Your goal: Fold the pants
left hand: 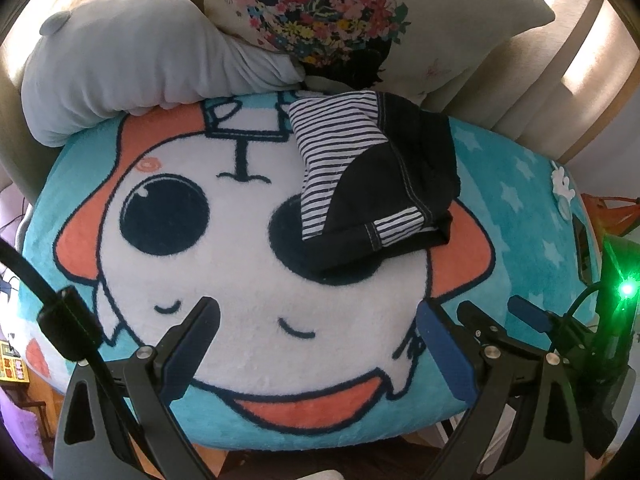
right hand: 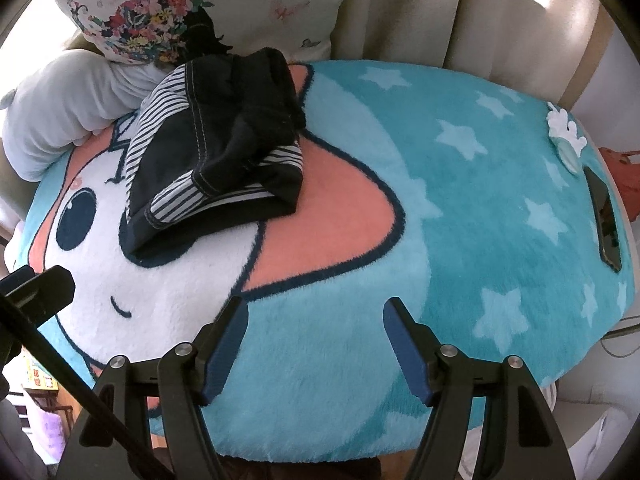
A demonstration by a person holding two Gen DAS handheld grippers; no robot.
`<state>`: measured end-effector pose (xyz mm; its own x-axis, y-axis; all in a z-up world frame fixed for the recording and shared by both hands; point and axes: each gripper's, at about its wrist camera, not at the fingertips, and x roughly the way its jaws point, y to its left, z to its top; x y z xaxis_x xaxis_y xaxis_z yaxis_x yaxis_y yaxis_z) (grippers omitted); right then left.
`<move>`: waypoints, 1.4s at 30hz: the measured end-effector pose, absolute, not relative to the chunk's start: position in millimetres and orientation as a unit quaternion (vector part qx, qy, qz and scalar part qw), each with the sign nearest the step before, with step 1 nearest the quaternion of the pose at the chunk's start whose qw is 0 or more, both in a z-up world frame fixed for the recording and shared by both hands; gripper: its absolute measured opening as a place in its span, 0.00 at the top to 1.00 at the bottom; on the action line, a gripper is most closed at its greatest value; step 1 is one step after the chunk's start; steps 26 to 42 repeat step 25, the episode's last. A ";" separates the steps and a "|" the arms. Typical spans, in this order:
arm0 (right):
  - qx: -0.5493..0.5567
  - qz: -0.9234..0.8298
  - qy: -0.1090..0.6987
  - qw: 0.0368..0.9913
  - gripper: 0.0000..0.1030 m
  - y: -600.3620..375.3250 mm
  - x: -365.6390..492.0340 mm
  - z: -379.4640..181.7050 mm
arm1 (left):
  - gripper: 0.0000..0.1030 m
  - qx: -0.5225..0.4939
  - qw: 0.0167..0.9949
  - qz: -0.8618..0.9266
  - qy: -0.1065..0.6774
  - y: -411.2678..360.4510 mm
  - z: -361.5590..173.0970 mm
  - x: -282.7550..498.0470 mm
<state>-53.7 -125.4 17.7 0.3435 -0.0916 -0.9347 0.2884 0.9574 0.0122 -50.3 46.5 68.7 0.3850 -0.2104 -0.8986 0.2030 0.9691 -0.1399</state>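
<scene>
- A home, most likely a living room or bedroom, judging by its soft furnishings.
- The landmark is a big plush cartoon-face cushion (left hand: 248, 264) in turquoise, white and orange, patterned with pale stars.
- Behind the cushion leans a cream pillow (left hand: 360, 12) printed with bright flowers.
- Behind the cushion's left side lies a soft grey plush toy (left hand: 120, 68).
- Further behind stand cream upholstered panels (right hand: 440, 8), like a sofa back or padded headboard.
- On the cushion's far part lie small dark pants (left hand: 384, 184) with a striped lining.
</scene>
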 end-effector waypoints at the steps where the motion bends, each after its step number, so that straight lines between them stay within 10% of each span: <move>1: 0.086 -0.115 0.562 0.814 0.28 -125.7 -52.4 16.9 | 0.05 -0.004 0.832 -0.123 0.541 46.1 68.1 -49.7; 42: 0.063 -0.071 0.592 0.801 0.27 -138.7 -34.7 -5.1 | 0.05 -0.036 0.814 -0.095 0.572 23.3 48.3 -38.9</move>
